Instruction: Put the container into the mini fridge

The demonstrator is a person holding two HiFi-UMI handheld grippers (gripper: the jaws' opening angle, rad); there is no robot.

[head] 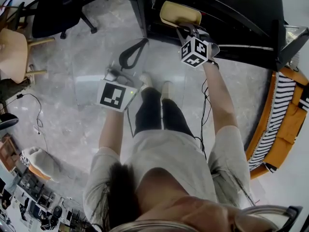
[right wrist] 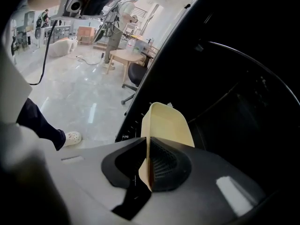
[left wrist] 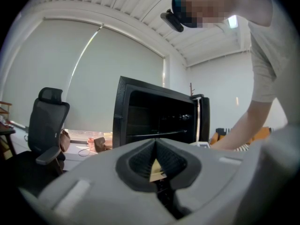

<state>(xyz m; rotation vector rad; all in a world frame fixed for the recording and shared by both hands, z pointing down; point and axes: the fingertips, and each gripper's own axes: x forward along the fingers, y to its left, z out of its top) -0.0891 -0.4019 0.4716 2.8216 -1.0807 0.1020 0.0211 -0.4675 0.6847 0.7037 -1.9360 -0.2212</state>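
Grey polished floor [head: 72, 81] spreads under the person, with the black mini fridge [head: 231, 30] standing open just ahead. The right gripper [head: 186, 29] is clamped on the near wall of the cream container [head: 180, 13]. The container juts forward from the gripper, its long axis pointing into the dark opening, and sits at the fridge's threshold. The right arm reaches out nearly straight. The left gripper [head: 143, 42] hangs back over the floor on a bent arm, tips touching and holding nothing. The remaining move is probably a straight push inward.
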